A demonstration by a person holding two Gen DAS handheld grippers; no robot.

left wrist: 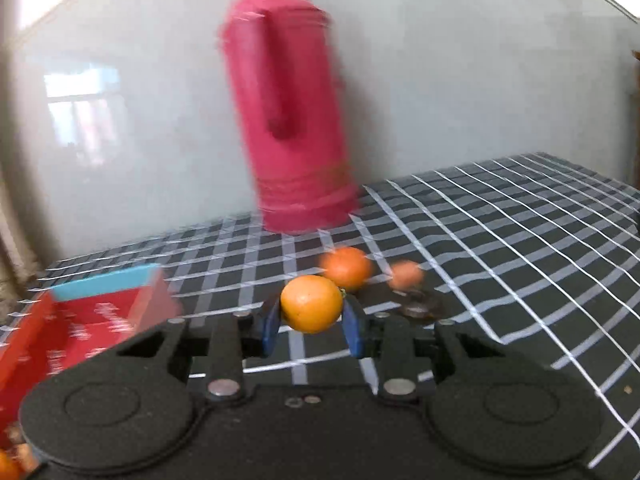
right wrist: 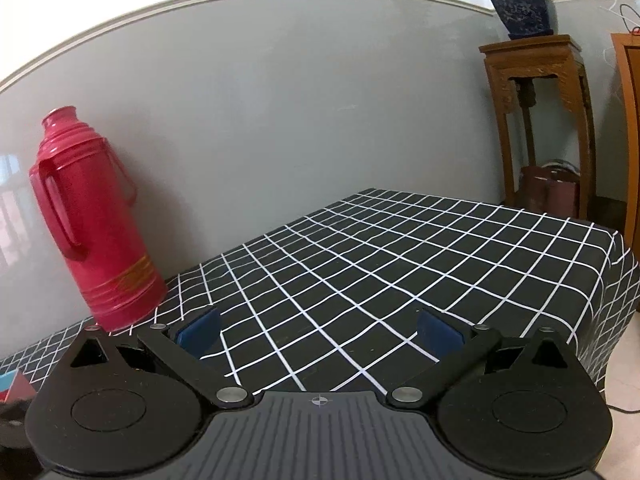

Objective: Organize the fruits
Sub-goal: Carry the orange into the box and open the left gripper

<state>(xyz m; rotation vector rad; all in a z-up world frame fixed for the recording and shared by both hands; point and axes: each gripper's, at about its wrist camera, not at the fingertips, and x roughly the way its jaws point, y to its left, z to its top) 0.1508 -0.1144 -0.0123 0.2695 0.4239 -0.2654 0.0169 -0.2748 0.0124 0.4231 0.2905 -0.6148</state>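
Observation:
In the left wrist view my left gripper (left wrist: pixel 311 326) is shut on an orange (left wrist: pixel 311 303), held between its blue pads above the checked tablecloth (left wrist: pixel 500 248). Two more oranges lie on the cloth beyond it: a larger one (left wrist: pixel 346 268) and a smaller one (left wrist: pixel 406 275), both blurred. A red box with a blue rim (left wrist: pixel 86 320) stands at the left; orange fruit (left wrist: pixel 8 466) shows at the bottom left corner. In the right wrist view my right gripper (right wrist: pixel 318 330) is open and empty above the cloth (right wrist: pixel 400 264).
A tall red thermos (left wrist: pixel 288 112) stands against the grey wall behind the oranges; it also shows at the left of the right wrist view (right wrist: pixel 96 224). A dark round object (left wrist: pixel 420 306) lies by the small orange. A wooden stand (right wrist: pixel 538 120) with a potted plant (right wrist: pixel 520 4) is past the table's right edge.

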